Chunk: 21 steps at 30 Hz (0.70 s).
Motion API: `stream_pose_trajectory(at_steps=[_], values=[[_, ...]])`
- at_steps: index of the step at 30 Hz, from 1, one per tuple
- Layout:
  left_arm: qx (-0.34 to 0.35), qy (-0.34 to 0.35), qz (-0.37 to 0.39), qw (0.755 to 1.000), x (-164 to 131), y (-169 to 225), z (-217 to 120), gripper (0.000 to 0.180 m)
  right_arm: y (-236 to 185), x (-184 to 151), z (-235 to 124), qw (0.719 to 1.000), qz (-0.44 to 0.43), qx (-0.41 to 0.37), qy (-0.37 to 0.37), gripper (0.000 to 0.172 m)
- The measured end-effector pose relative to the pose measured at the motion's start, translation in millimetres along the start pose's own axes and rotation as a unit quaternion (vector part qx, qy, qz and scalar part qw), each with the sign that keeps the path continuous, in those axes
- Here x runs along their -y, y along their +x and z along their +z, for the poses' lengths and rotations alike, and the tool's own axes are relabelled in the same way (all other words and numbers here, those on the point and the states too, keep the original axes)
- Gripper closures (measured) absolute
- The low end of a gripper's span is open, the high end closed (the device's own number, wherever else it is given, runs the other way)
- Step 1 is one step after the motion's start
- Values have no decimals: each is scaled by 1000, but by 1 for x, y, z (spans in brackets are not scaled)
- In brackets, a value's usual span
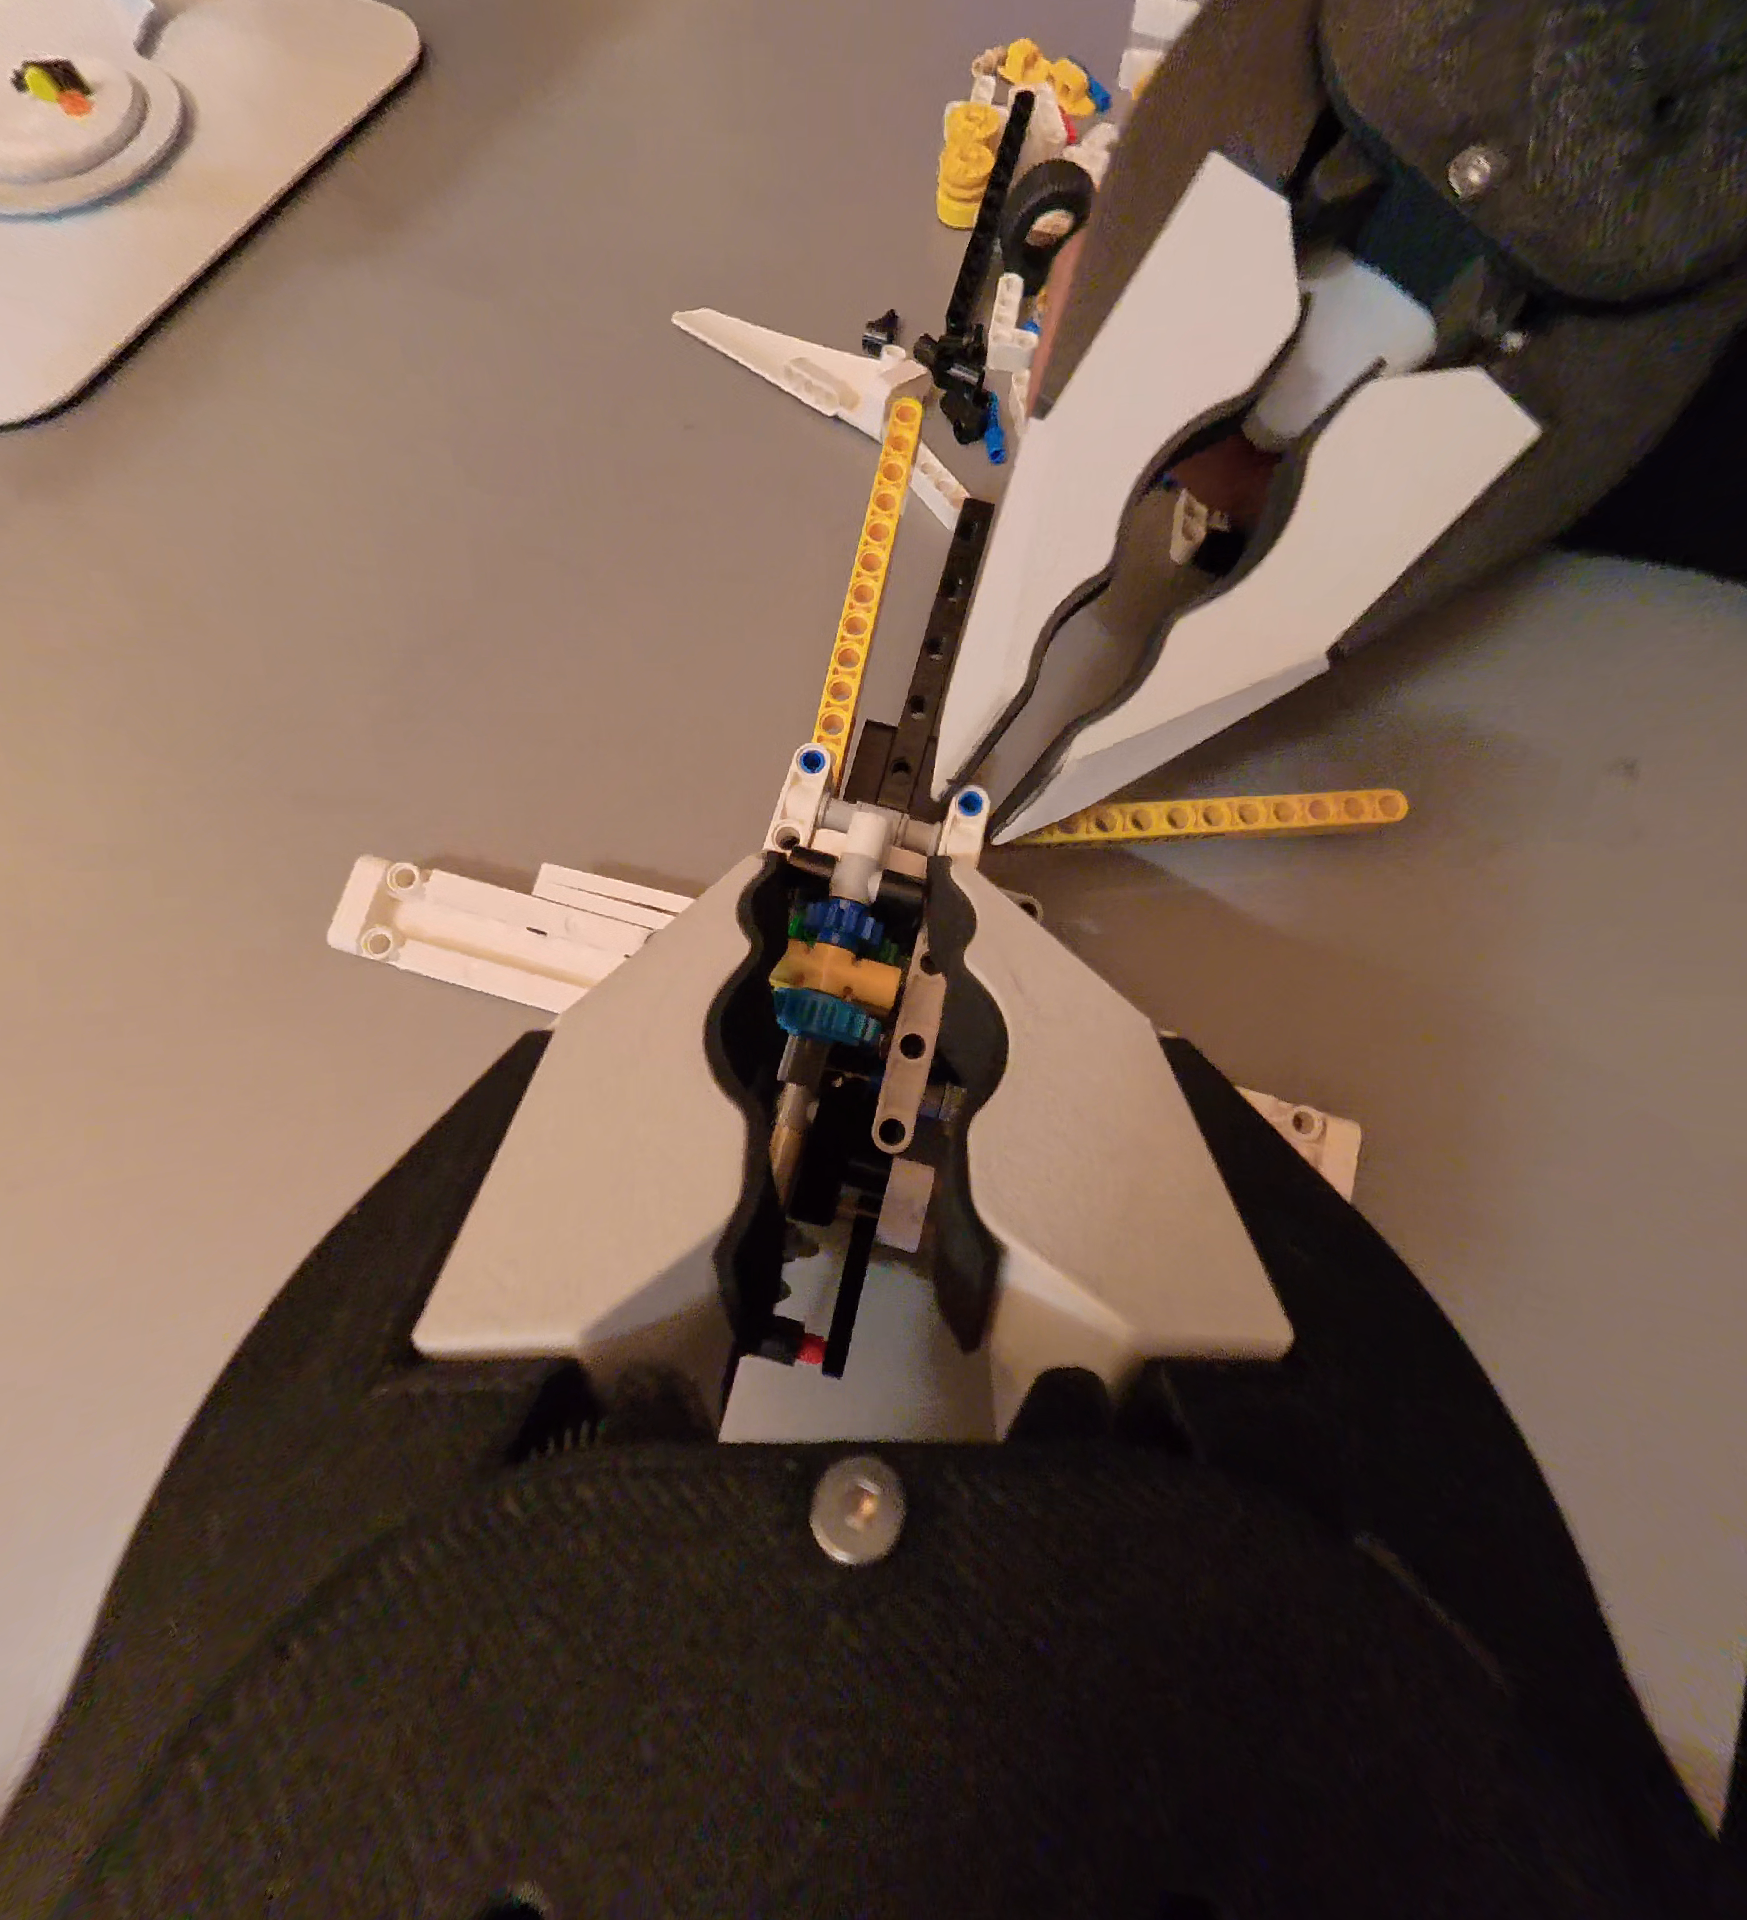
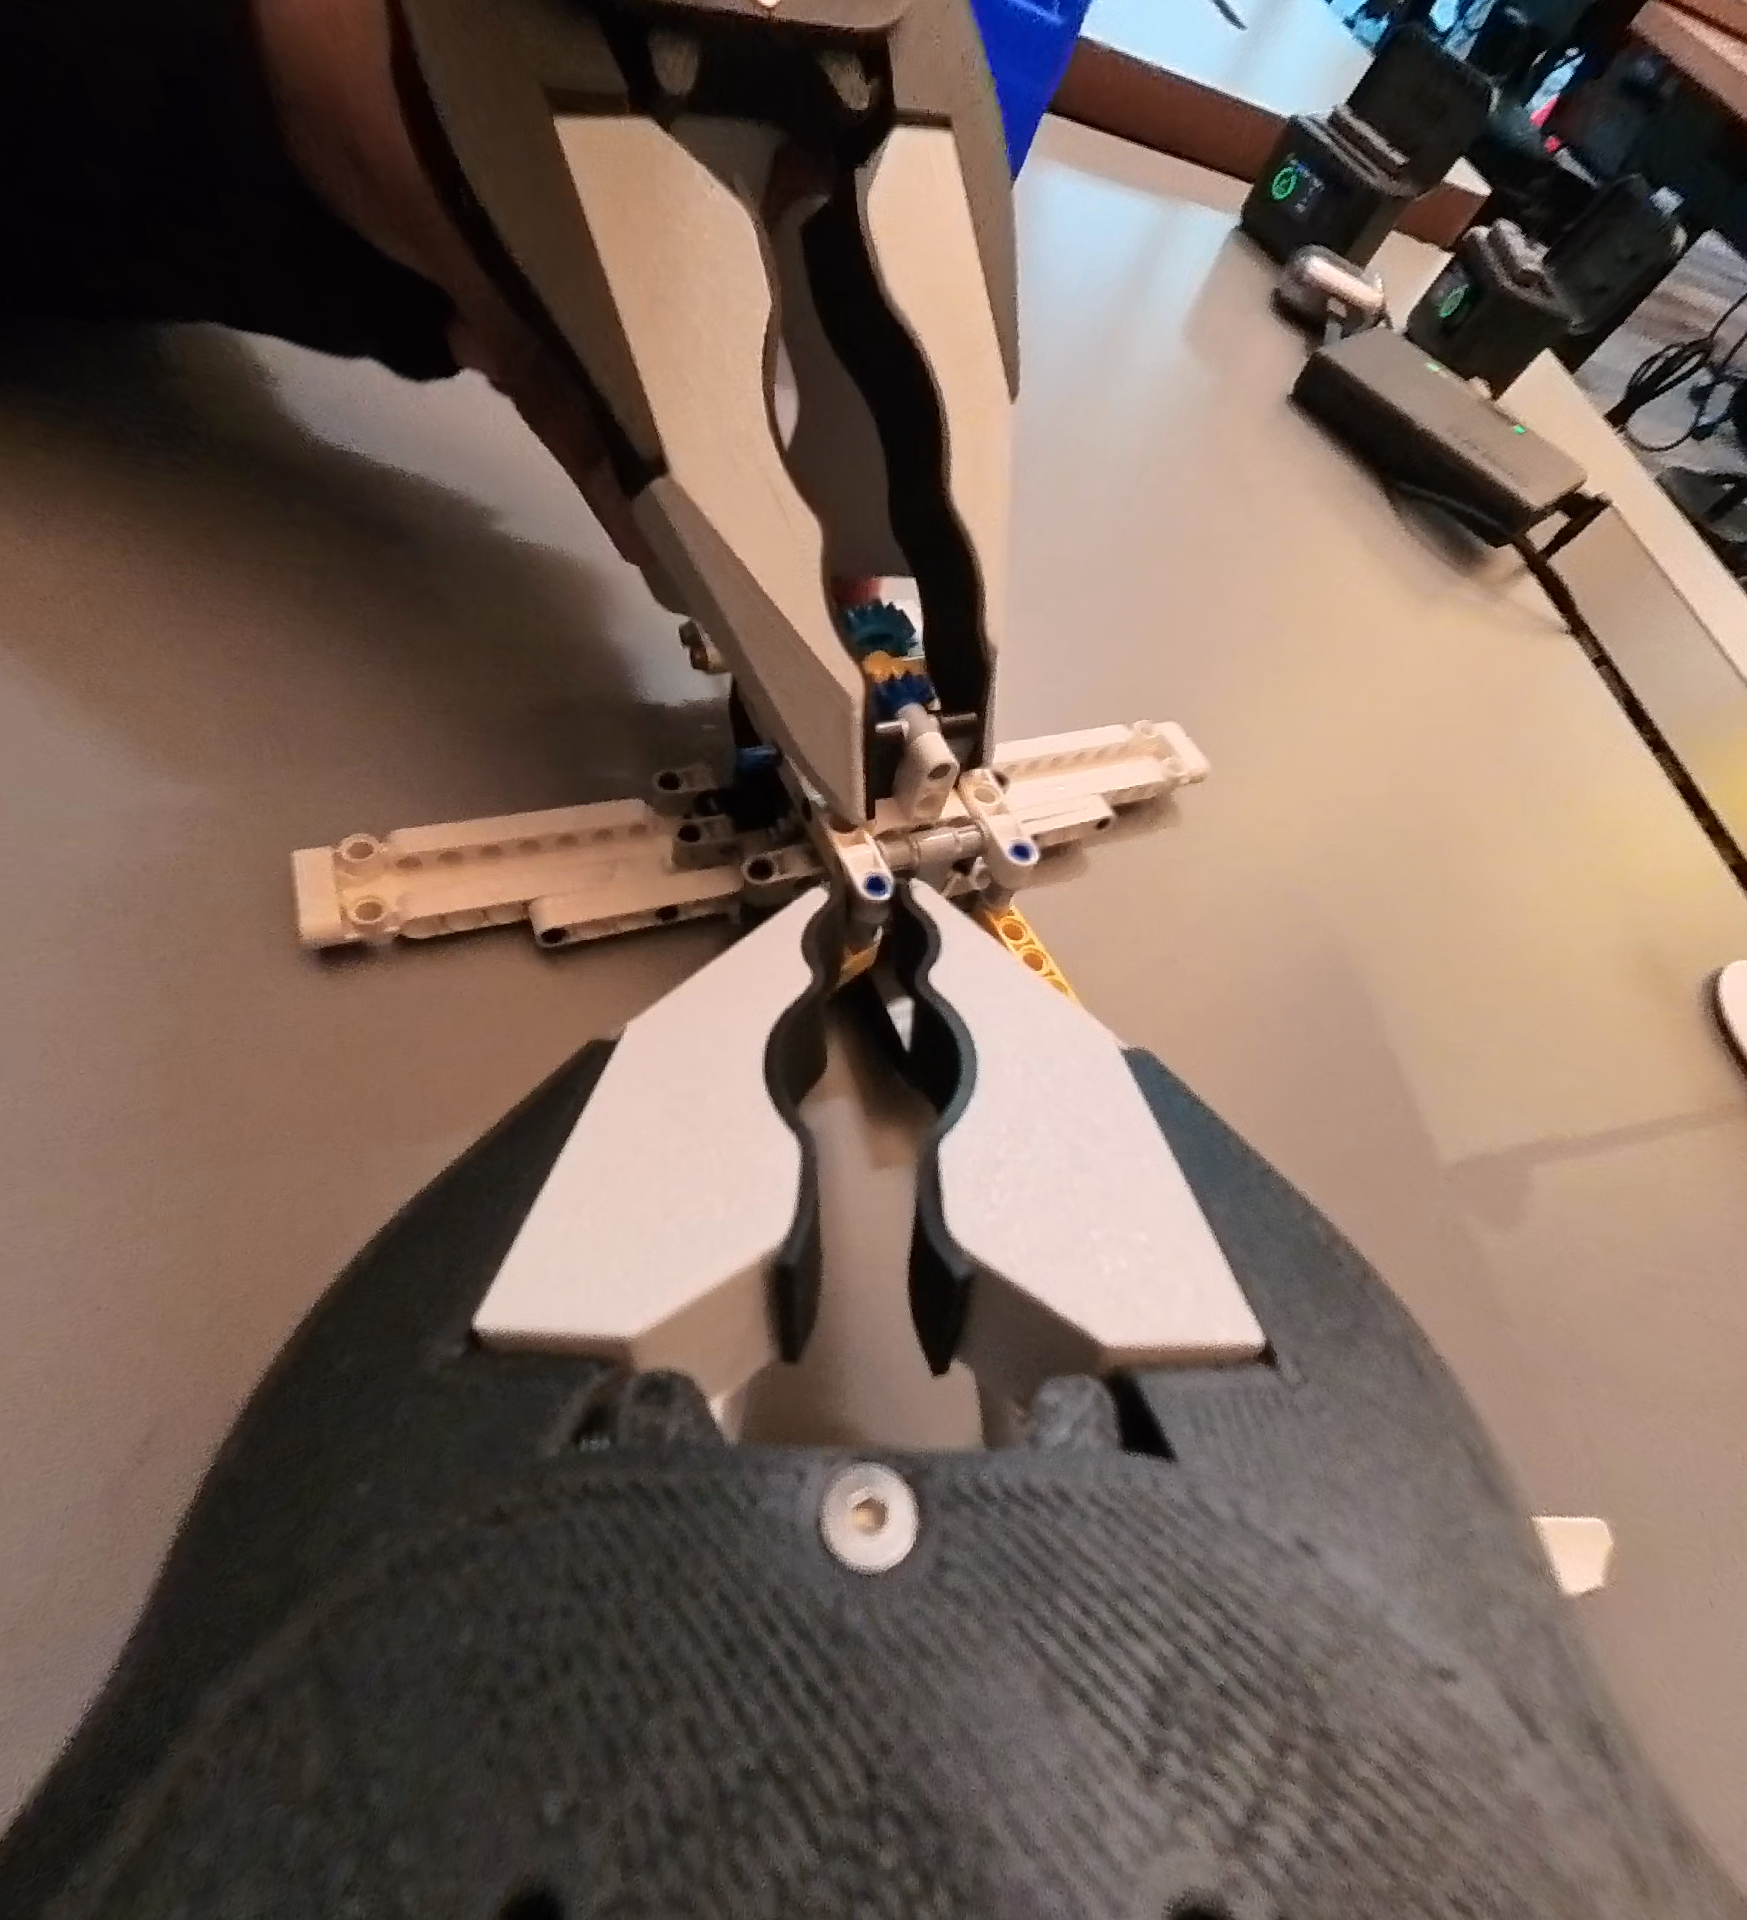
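My left gripper [image 1: 864,862] and right gripper [image 2: 874,914] crowd the brick model [image 1: 874,821]; loose parts [image 1: 1014,156] block beyond, bare table [image 1: 381,623] leftward.

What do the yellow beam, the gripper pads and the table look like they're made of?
Yellow beam: moulded plastic, glossy, evenly spaced round holes. Left gripper pads: matte black, wavy, probably rubber or soft plastic. Table: smooth grey, faintly reflective, likely laminate.

This looks like a lab or workshop: a long grey table [image 2: 1212,499] carries black electronic units [image 2: 1347,177] with green indicator lights, a flat black box [image 2: 1440,436], cables trailing behind, and scattered construction-toy parts [image 1: 1014,135].
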<state>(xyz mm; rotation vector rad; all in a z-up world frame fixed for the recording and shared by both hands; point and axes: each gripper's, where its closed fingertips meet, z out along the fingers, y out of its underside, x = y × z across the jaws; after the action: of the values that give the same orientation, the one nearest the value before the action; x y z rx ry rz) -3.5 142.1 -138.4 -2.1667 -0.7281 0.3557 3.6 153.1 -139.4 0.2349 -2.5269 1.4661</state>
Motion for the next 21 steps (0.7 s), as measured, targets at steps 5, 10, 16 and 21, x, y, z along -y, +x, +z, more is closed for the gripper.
stream_pose_trajectory(at_steps=[5, 10, 16, 21], values=[[-33, -24, 2, 999, 0, -1, 1, 154, -1, 1, 0, 998, 51, 48, 6, 166], [-21, -74, 23, 997, -2, -2, 0, 155, 0, 2, 0, 998, 45, 44, -2, 167], [-21, -78, 27, 996, -2, -3, 0, 155, 1, 4, 1, 998, 47, 36, 14, 168], [-25, -72, 26, 997, -2, -4, -2, 155, 2, 6, 0, 997, 61, 38, 25, 168]])
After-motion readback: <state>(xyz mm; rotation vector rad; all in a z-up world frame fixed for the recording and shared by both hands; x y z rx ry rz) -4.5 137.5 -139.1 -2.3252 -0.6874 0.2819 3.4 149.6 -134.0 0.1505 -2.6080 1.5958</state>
